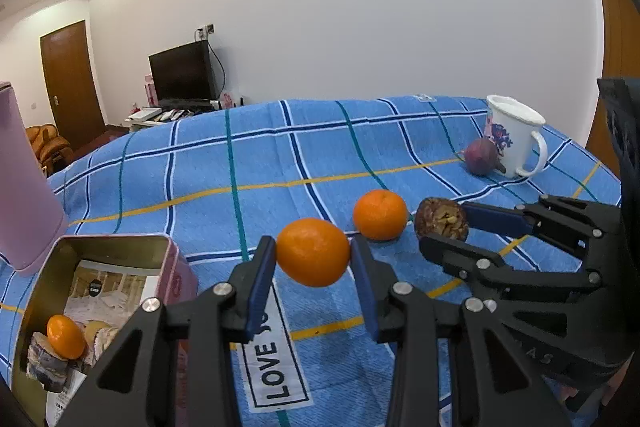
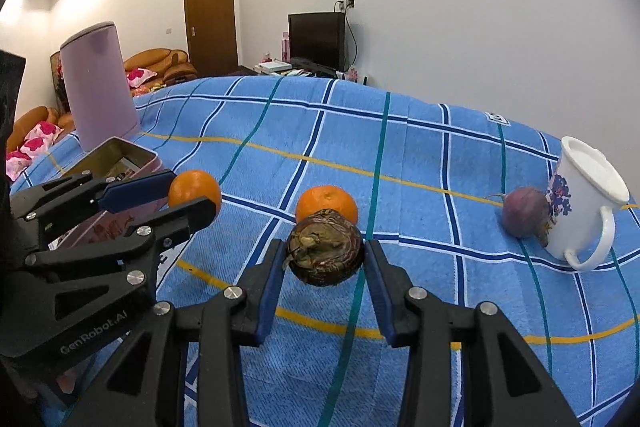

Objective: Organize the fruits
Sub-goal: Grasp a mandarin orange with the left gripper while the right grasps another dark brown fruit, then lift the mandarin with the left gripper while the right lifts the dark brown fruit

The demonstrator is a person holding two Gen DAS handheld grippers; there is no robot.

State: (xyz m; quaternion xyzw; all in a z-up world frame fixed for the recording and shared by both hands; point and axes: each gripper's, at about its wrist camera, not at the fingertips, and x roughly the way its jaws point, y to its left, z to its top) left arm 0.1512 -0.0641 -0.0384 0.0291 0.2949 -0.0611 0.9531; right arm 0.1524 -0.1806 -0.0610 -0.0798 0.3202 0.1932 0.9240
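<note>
Left gripper (image 1: 313, 259) clamped on one tangerine (image 1: 313, 252), lifted clear of the blue checked cloth (image 1: 280, 163). Right gripper (image 2: 325, 259) clamped on a wrinkled brown fruit (image 2: 326, 253). Second tangerine (image 1: 380, 214) lay on the cloth between them, just beyond. Third tangerine (image 1: 66, 336) sat inside the open tin (image 1: 112, 241), near left. Purple fruit (image 1: 481, 157) touched the white mug (image 1: 514, 141), far right.

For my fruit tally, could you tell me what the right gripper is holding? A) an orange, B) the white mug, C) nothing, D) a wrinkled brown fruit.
D: the right gripper is shut on the wrinkled brown fruit, lifted off the cloth; the left gripper holds an orange.
</note>
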